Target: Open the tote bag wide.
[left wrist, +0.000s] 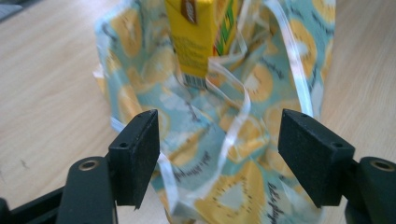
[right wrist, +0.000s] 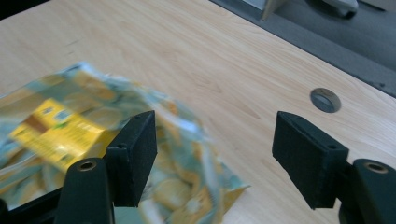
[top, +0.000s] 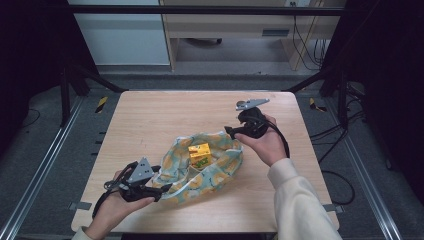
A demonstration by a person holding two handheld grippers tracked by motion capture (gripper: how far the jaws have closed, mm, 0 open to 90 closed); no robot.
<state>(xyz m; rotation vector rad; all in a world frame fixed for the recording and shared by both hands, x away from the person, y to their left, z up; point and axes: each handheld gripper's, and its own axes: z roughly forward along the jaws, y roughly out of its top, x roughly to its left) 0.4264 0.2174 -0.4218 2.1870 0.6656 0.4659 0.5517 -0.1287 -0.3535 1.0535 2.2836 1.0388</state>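
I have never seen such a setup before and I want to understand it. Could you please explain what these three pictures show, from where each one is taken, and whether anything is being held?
No robot is here: a person holds a handheld two-jaw tool in each hand. The high view looks down at a wooden table from above the person. There you see the left gripper and the right gripper.

The other two pictures come from small cameras riding on the tools, each looking along its own two black jaws.

On the table lies a patterned bag, blue-green with yellow fruit slices and white handles. A yellow carton stands inside it.

Both grippers are open and hold nothing. In the left gripper view, the bag lies between the open jaws; in the right gripper view, the bag is beside the jaws.
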